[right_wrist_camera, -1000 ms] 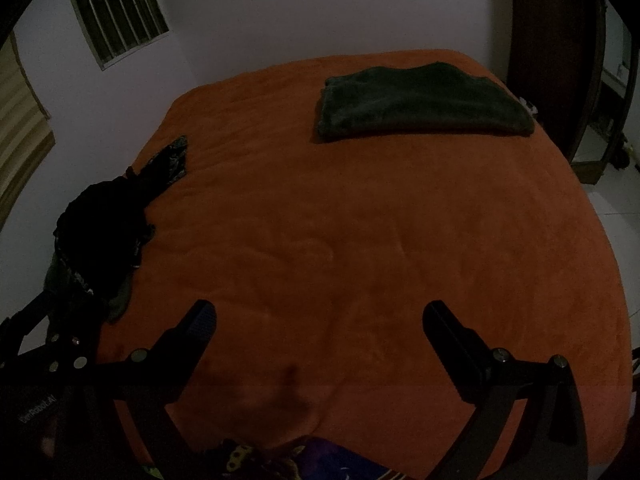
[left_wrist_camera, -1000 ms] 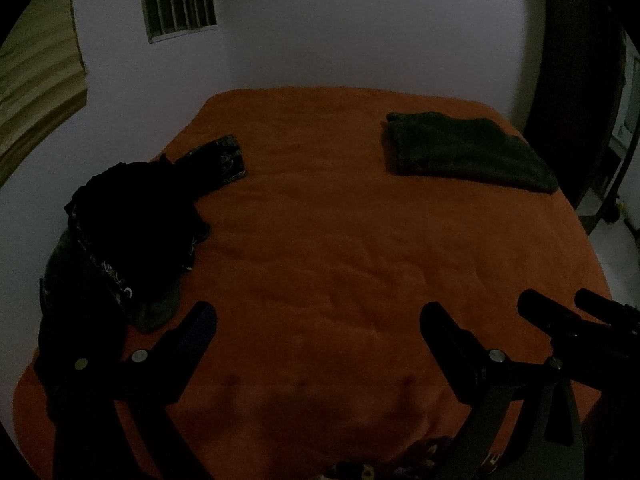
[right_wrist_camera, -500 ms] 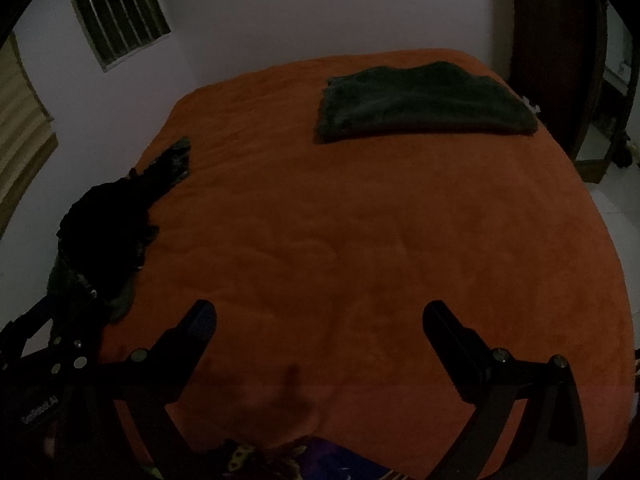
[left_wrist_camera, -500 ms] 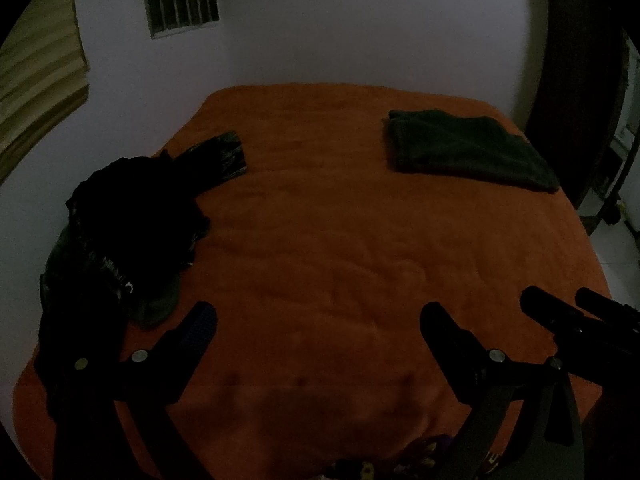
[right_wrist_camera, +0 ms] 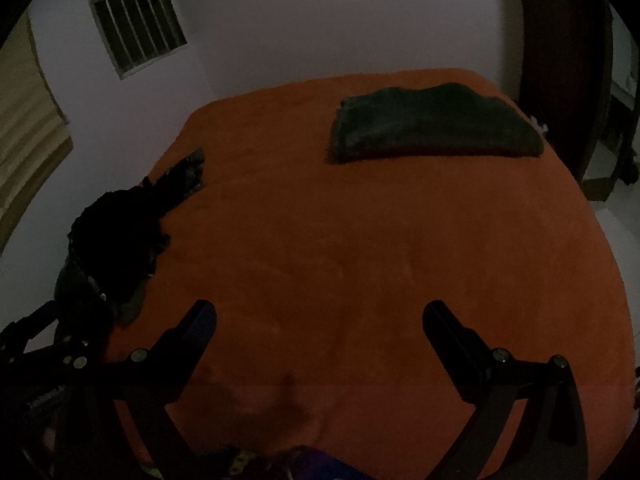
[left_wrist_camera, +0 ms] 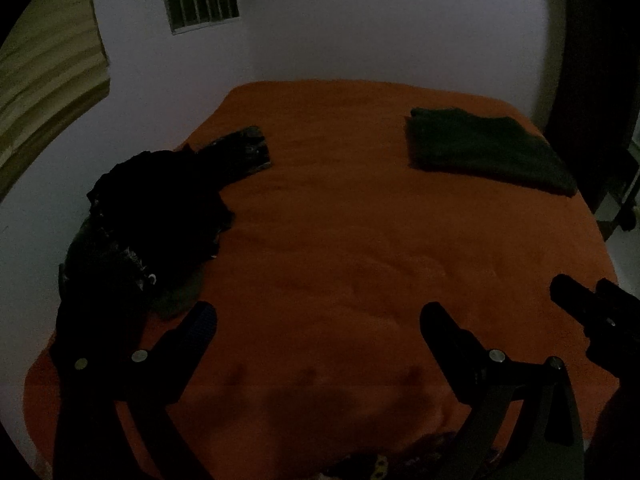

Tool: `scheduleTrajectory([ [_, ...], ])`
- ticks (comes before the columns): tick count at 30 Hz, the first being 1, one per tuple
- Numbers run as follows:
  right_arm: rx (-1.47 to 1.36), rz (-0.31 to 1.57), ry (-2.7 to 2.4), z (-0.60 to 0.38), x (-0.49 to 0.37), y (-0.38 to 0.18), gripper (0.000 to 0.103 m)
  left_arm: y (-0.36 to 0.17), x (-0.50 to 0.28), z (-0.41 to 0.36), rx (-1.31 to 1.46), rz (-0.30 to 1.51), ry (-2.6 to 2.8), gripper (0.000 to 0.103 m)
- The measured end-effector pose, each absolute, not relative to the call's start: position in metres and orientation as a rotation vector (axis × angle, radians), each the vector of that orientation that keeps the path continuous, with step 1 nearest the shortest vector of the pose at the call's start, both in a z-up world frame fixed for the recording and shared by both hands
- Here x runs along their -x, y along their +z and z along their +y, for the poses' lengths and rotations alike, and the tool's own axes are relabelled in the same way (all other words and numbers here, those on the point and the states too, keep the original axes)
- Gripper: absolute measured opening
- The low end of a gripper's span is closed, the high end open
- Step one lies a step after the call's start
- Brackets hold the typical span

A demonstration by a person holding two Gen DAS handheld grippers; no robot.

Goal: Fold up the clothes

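Both my left hand-held gripper (left_wrist_camera: 316, 316) and right hand-held gripper (right_wrist_camera: 318, 314) hover wide open, empty, above the orange bed (left_wrist_camera: 340, 240). Dark unfolded clothes (left_wrist_camera: 156, 216) heap at its left edge; a folded green garment (right_wrist_camera: 432, 124) lies far right.

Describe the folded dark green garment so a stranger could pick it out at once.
Start at the orange bed. Look to its far right corner, near the dark doorway. The folded dark green garment lies flat there as a neat rectangle, unlike the rumpled black clothes pile at the left edge.
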State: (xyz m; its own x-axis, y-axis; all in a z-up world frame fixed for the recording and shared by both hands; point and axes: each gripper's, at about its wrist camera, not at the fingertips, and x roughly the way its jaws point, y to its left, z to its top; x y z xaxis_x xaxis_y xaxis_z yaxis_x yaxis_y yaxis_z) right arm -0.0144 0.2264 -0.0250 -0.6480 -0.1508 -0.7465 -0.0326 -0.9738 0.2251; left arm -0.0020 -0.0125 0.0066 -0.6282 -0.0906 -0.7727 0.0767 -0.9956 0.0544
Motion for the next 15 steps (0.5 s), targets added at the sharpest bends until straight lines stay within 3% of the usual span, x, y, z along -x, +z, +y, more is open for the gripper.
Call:
scheduleTrajectory([
  [6,-1.349,-0.361,-2.742,0.216,0.034,-0.039,0.103,-0.004,0.012,-0.039,-1.406,0.167,-2.72,0.102],
  [15,-1.43,-0.263,-2.681,0.183,0.05,-0.06,0.103,-0.018,0.014,-0.075,-1.387,0.163,-2.623,0.102],
])
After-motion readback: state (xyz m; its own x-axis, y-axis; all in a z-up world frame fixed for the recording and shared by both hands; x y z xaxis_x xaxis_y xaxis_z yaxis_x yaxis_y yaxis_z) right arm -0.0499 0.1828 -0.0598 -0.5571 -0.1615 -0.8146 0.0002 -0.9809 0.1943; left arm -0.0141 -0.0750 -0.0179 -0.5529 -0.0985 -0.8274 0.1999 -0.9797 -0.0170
